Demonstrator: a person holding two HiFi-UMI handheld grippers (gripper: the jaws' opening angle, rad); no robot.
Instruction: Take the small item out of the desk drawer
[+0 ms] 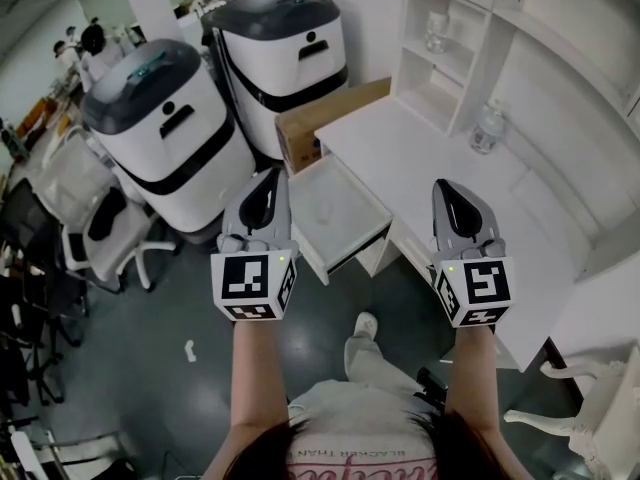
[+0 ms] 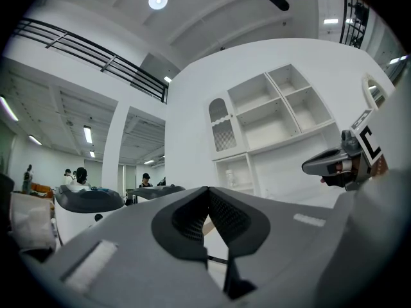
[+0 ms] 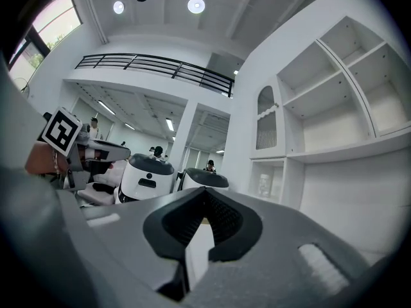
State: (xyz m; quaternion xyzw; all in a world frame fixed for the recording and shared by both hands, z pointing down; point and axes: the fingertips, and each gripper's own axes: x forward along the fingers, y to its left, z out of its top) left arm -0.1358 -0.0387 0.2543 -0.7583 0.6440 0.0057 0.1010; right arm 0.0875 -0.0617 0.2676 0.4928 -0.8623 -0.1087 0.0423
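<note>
On the far left, a white swivel chair (image 1: 80, 183) stands on the dark glossy floor (image 1: 150, 368). Right of it stands a big round white machine with a grey lid (image 1: 170, 138), and a second machine of the same kind (image 1: 285, 58) stands farther back. A brown cardboard box (image 1: 325, 120) sits between that farther machine and the desk.

The person's left hand holds the left gripper (image 1: 270, 178), a grey two-jaw tool with a marker cube at its near end. It points away toward the far side. In the head view its tip lies just left of the drawer. In the left gripper view (image 2: 207, 191) its dark ribbed pads meet at the tips with nothing between them, so it is closed and empty.

The shallow white drawer (image 1: 345, 208) of the white desk (image 1: 400, 153) stands pulled out toward the near left. Its pale floor shows, but I cannot make out the small item there or in any other view.

To the right, the right gripper (image 1: 447, 186), a matching grey tool, lies over the desk's near edge in the head view and also points far. In the right gripper view (image 3: 204, 192) its jaws are together and hold nothing.

Farther right, a clear plastic bottle (image 1: 487, 128) stands on the desk top beside the white shelf unit (image 1: 470, 68). A glass jar (image 1: 437, 30) sits on one of its shelves. A white ornate chair (image 1: 600, 418) stands at the near right.
</note>
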